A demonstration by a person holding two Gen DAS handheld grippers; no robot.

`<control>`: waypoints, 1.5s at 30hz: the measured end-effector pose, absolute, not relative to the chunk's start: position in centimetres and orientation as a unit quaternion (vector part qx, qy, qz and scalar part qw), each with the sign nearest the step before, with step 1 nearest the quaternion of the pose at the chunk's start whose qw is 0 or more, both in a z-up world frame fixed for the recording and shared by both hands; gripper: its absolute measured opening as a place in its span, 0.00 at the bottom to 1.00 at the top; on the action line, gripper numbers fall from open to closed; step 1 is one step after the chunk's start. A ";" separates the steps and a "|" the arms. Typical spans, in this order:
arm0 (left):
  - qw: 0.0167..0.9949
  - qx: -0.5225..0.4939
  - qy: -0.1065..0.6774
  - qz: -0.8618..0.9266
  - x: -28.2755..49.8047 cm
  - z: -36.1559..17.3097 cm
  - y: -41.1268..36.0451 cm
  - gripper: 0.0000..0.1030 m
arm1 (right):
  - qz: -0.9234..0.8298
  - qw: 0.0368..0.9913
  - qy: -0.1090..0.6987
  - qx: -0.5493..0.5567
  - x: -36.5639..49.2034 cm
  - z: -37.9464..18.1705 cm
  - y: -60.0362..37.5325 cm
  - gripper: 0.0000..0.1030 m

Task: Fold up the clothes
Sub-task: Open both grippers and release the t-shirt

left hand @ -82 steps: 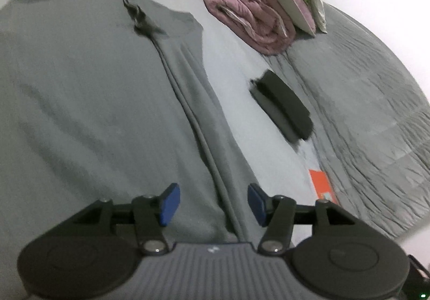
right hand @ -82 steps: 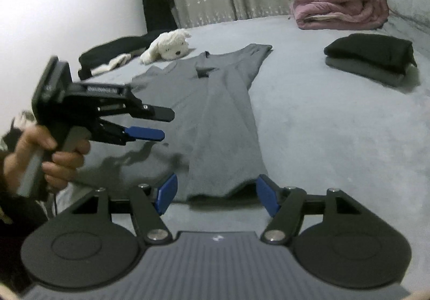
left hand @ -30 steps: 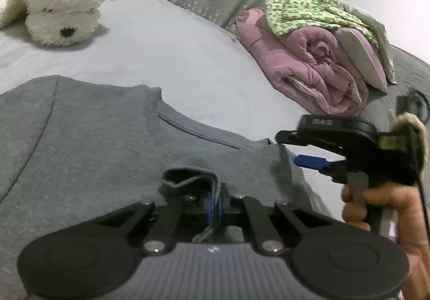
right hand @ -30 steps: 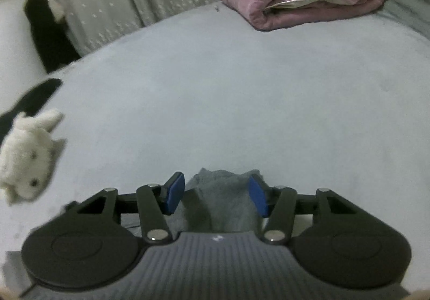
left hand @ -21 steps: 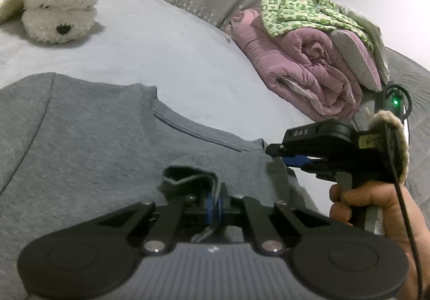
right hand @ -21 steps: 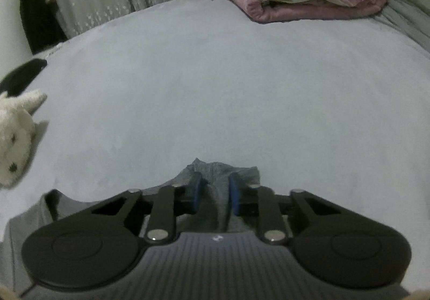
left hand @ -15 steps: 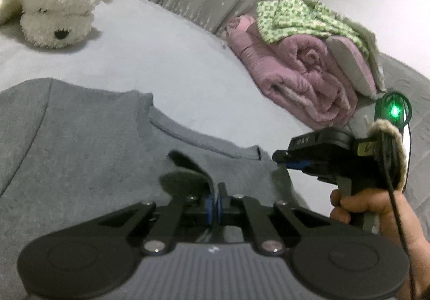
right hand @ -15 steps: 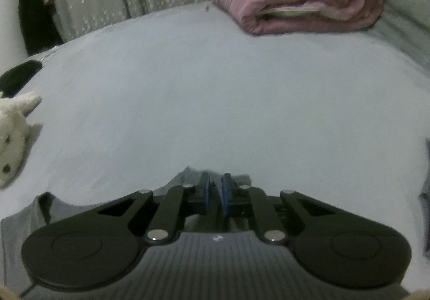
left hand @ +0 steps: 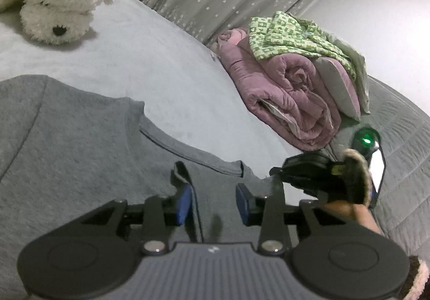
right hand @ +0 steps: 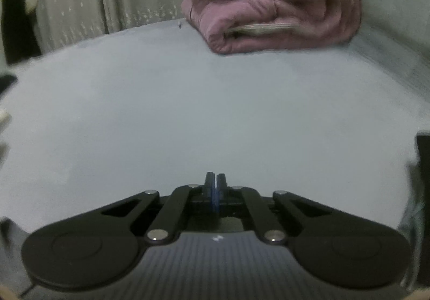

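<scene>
Grey shirt lies flat, neckline toward the far curtain — left jaws opening, right jaws closed.

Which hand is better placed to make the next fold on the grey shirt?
Right. The right gripper has its jaws shut, apparently on the grey shirt; the left gripper is opening, letting the fabric go.
</scene>
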State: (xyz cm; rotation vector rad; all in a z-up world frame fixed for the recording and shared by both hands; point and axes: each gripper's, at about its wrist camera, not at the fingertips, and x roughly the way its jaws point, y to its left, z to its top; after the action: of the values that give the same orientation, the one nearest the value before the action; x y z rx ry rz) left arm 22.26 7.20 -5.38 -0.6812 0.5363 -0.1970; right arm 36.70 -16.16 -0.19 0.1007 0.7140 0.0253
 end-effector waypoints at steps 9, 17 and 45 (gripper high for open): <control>0.912 -0.307 0.257 -0.094 22.1 -5.0 6.3 0.34 | 0.085 0.926 0.355 0.093 33.3 1.3 -18.4 0.50; 0.895 -0.340 0.242 -0.158 22.0 -4.9 6.7 0.18 | 0.133 0.910 0.375 0.116 33.5 -0.4 -18.8 0.05; 0.907 -0.268 0.285 -0.158 22.9 -5.8 3.4 0.19 | 0.175 0.921 0.324 0.125 33.1 0.3 -22.0 0.37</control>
State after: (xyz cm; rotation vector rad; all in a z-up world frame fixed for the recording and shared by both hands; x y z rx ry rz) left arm 22.88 3.41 -5.77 -0.5523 0.5875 -0.3267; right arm 33.11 -22.01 0.34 0.2578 0.6660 0.3605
